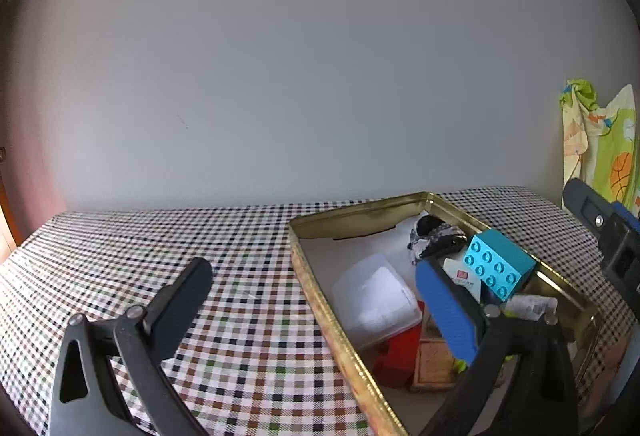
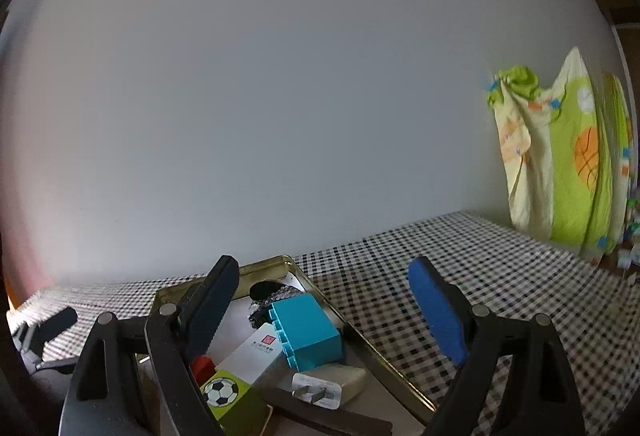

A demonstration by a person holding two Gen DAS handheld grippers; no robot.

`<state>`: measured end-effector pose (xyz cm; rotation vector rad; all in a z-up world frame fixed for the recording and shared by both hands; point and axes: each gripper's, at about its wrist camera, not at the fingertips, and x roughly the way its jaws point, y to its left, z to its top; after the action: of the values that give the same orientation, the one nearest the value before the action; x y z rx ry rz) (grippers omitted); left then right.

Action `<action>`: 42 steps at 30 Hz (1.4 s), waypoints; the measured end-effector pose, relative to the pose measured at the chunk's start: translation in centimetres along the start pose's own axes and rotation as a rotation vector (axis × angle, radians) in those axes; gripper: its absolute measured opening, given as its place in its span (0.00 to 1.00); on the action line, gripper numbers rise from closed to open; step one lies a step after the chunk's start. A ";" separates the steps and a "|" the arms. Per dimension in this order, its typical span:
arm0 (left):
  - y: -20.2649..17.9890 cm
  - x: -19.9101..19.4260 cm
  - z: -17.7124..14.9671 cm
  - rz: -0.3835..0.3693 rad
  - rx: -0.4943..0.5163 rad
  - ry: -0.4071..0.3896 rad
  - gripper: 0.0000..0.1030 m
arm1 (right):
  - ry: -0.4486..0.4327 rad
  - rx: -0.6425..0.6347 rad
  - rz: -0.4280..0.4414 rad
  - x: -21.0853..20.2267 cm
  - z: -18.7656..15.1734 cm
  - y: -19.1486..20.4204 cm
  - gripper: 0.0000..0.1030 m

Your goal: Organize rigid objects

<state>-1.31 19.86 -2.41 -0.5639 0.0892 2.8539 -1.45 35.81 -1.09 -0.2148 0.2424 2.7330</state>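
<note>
Right gripper: jaws wide apart, nothing between them. Left gripper: likewise spread and empty. Teal brick lies just ahead and below the right gripper, inside the gold tin, leaning on a white box. Judged step: between placements. Next move calls for finding another loose item; none shows on the checked cloth.
</note>
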 end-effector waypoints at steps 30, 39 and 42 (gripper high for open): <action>1.9 -4.7 -1.8 0.020 -0.028 -0.077 1.00 | -0.077 -0.060 -0.043 -5.6 -0.8 2.4 0.86; 2.1 -4.7 -1.6 0.025 -0.027 -0.077 1.00 | -0.096 -0.067 -0.048 -6.1 -0.8 2.5 0.86; 2.0 -4.6 -1.6 0.028 -0.025 -0.074 1.00 | -0.098 -0.069 -0.047 -6.2 -0.7 2.7 0.86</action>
<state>2.92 16.77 -2.09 -0.4642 0.0498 2.9033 3.22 30.96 -0.30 -0.1042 0.1150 2.6984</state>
